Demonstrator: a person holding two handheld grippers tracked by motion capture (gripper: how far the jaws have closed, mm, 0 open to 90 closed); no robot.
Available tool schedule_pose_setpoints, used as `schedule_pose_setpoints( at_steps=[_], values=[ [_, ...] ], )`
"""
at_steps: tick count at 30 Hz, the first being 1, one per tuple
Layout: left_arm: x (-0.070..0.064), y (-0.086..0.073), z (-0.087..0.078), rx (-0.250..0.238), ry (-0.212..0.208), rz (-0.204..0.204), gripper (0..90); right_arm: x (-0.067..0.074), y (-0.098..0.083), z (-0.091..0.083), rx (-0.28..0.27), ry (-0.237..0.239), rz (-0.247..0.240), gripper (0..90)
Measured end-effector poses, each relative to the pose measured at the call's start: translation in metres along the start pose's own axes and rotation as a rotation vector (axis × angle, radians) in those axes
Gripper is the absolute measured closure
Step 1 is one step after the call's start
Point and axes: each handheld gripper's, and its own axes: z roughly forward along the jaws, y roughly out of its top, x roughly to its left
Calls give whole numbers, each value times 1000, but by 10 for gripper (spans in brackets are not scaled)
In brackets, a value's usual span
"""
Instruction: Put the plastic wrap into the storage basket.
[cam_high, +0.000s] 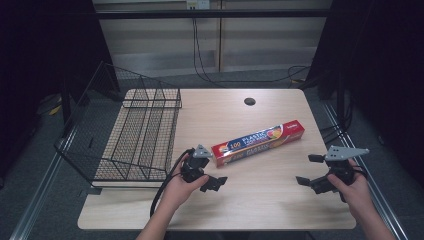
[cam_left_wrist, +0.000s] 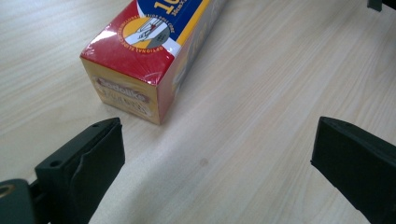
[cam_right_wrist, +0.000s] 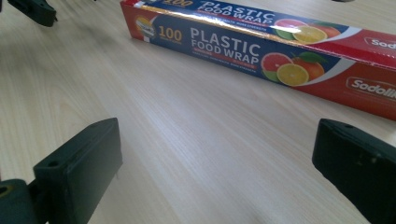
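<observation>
Both tools spread, gripping nothing: left tool (cam_high: 209, 183), right tool (cam_high: 311, 182). Plastic food wrap box (cam_high: 258, 142) flat on tabletop (cam_high: 260, 200), its end just ahead-left of left tool; a skewed closing could nudge it aside.

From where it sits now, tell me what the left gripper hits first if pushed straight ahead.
Probably the near end of the long red-and-blue plastic food wrap box; the open left gripper points just beside that corner, so it might slip past.

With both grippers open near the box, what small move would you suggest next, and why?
Probably ease the left gripper forward around the box's near end. Its jaws are open, the end lies just ahead and off to the left jaw's side, and nothing is held. The right gripper sits farther off.
</observation>
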Motion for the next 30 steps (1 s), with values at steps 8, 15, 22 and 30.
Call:
schedule_pose_setpoints(
  at_steps=[8, 15, 22, 30],
  values=[
    [3, 4, 2, -7, -22, -21, 21, -1, -5, 1, 19, -9, -19, 17],
    [-2, 22, 14, 41, -16, 6, 18, 0, -9, 0, 34, -18, -26, 22],
    [-3, 50, 25, 78, -16, 86, 16, 0, -9, 3, 44, -2, -37, 25],
    [10, 78, 38, 79, -57, 34, 99, 2, -7, 2, 42, -1, -53, 25]
  ],
)
